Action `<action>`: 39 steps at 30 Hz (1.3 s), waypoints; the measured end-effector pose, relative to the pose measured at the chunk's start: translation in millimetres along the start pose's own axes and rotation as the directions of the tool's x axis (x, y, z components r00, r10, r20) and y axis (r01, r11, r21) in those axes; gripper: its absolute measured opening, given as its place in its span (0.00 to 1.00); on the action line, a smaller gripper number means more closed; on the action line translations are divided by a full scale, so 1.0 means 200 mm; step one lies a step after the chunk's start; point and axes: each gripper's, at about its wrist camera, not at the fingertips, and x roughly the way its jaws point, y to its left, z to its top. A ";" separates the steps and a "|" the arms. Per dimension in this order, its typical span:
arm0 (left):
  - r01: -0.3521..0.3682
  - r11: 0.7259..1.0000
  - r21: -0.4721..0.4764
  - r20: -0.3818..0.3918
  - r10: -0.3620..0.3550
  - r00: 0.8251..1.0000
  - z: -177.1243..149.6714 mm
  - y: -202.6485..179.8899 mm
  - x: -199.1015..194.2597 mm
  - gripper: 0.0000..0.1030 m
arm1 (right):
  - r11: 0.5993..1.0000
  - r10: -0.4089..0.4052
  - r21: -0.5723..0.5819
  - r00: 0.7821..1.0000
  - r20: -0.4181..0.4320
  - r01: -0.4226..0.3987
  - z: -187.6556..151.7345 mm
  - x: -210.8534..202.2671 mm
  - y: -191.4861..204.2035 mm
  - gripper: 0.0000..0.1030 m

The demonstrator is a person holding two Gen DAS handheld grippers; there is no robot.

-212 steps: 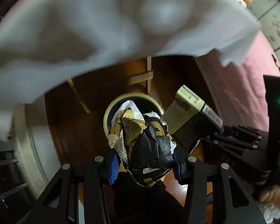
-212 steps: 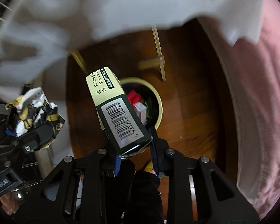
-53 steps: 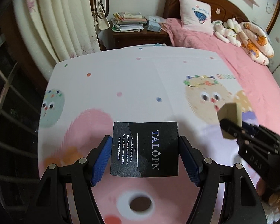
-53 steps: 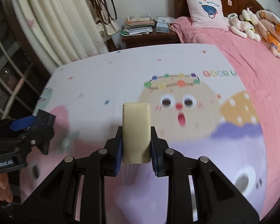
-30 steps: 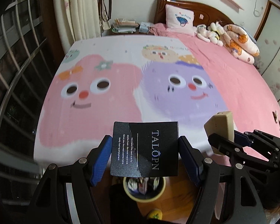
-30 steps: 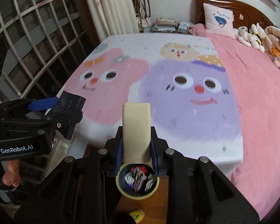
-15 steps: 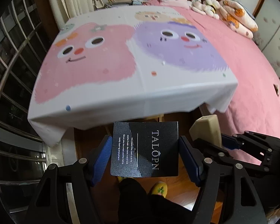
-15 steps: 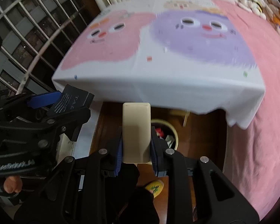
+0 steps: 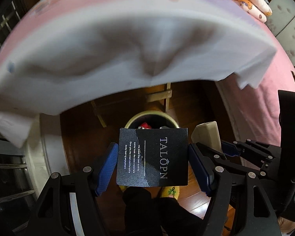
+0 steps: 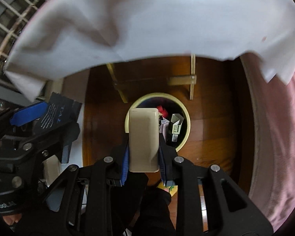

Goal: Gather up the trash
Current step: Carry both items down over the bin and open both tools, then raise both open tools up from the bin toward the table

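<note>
My left gripper (image 9: 152,157) is shut on a flat black card packet (image 9: 152,156) printed "TALOPN". It hangs above the round cream-rimmed trash bin (image 9: 131,119) on the wooden floor. My right gripper (image 10: 144,151) is shut on a beige rectangular box (image 10: 143,137), held over the bin (image 10: 186,118), which holds several boxes and red wrappers. The right gripper with the beige box (image 9: 207,135) shows at the right of the left wrist view. The left gripper with the black packet (image 10: 55,114) shows at the left of the right wrist view.
A white tablecloth edge (image 9: 108,59) hangs over the upper view, above the bin. Wooden table legs and a crossbar (image 10: 182,79) stand just behind the bin. A pink bedspread (image 10: 275,127) drops at the right. A window grille (image 10: 2,39) is at the left.
Both grippers have tilted down from the tabletop to below the table edge, still holding their items. The bin on the floor has come into full view under them.
</note>
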 end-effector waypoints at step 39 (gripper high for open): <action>-0.014 0.997 -0.077 0.061 0.019 0.998 -0.08 0.07 0.12 0.96 | 0.997 -0.028 0.068 1.000 0.008 0.028 -0.09 0.22 -0.23 0.60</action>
